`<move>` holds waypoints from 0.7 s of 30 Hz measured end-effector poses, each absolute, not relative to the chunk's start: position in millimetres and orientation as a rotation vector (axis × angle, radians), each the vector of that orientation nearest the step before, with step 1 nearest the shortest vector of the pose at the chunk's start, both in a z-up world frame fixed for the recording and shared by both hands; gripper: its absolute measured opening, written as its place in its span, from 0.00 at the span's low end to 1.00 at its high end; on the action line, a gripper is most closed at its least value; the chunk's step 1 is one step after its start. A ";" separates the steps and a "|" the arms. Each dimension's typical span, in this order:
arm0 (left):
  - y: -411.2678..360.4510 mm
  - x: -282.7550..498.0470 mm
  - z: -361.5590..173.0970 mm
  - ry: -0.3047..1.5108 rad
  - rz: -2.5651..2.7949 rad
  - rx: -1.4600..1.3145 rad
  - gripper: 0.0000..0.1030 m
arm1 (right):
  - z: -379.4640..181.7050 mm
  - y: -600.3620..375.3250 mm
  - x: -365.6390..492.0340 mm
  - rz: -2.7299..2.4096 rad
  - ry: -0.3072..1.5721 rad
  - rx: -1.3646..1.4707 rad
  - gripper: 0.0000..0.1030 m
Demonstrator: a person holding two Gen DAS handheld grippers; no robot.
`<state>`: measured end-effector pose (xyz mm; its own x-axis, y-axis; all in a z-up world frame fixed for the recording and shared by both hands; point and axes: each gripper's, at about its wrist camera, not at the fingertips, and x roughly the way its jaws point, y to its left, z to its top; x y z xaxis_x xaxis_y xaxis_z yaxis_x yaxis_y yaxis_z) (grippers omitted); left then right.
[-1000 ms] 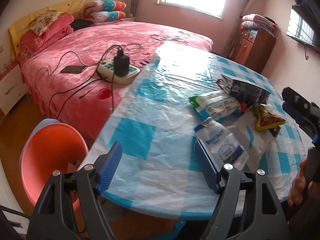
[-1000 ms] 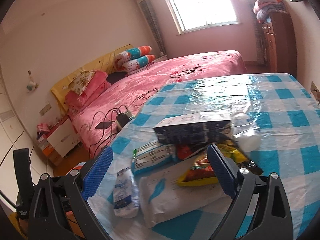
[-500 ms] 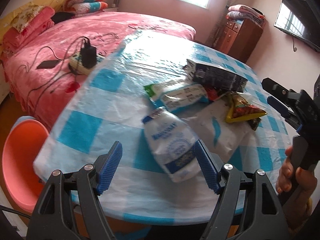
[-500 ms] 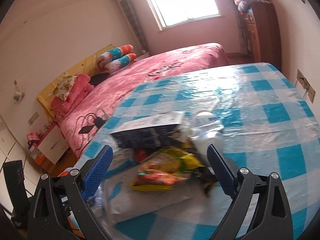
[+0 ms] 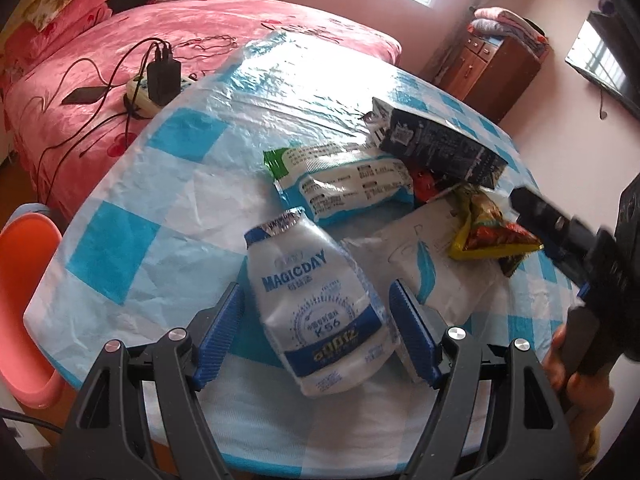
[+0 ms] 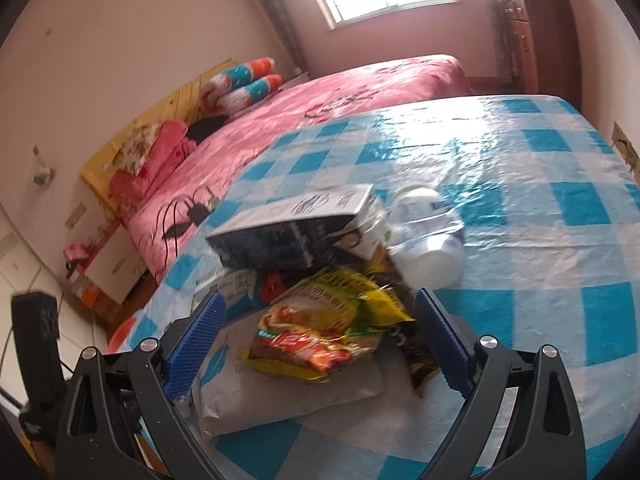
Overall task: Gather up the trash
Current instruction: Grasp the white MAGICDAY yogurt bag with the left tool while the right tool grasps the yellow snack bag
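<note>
A heap of trash lies on the checked table. My left gripper is open, its blue pads on either side of a white and blue MAGICDAY pouch that lies flat. My right gripper is open just above a yellow and red snack wrapper, which rests on a flat white bag. Behind these are a black carton, a white bottle on its side, and a white, blue and green packet. The wrapper also shows in the left wrist view.
A pink bed with a power strip and charger stands beyond the table's far left edge. An orange chair sits at the near left corner. A wooden cabinet is at the back right. A hand grips the right tool.
Both grippers came forward and lower over the heap. The pouch now lies between the left fingers, and the yellow wrapper sits between the right fingers. Neither pair of jaws has changed its width.
</note>
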<state>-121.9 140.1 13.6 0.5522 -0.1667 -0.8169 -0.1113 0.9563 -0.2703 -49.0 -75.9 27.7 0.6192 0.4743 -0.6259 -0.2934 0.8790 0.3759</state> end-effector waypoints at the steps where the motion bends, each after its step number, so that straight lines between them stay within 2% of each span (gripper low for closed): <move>1: 141.6 -121.2 14.2 0.989 -0.030 -0.312 0.73 | 27.2 -73.0 -48.6 0.446 0.791 0.236 0.91; 3: 144.4 -119.2 14.5 0.990 -0.023 -0.328 0.73 | 24.1 -68.3 -47.6 0.449 0.803 0.213 0.91; 7: 143.7 -114.4 13.9 0.989 -0.006 -0.327 0.73 | 17.4 -66.5 -42.5 0.426 0.825 0.187 0.80; 12: 138.3 -113.4 12.9 0.973 0.036 -0.301 0.72 | 13.0 -67.6 -37.0 0.427 0.845 0.199 0.80; 15: 137.5 -113.4 13.0 0.962 0.070 -0.295 0.63 | 11.2 -63.3 -36.9 0.420 0.847 0.181 0.80; 21: 137.9 -114.9 12.8 0.944 0.084 -0.305 0.61 | 10.1 -56.4 -35.8 0.413 0.847 0.142 0.80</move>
<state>-114.9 137.9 12.8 0.5872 -0.0617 -0.8071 -0.2033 0.9539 -0.2208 -35.8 -56.4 10.1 0.5886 0.4086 -0.6976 -0.2972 0.9118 0.2833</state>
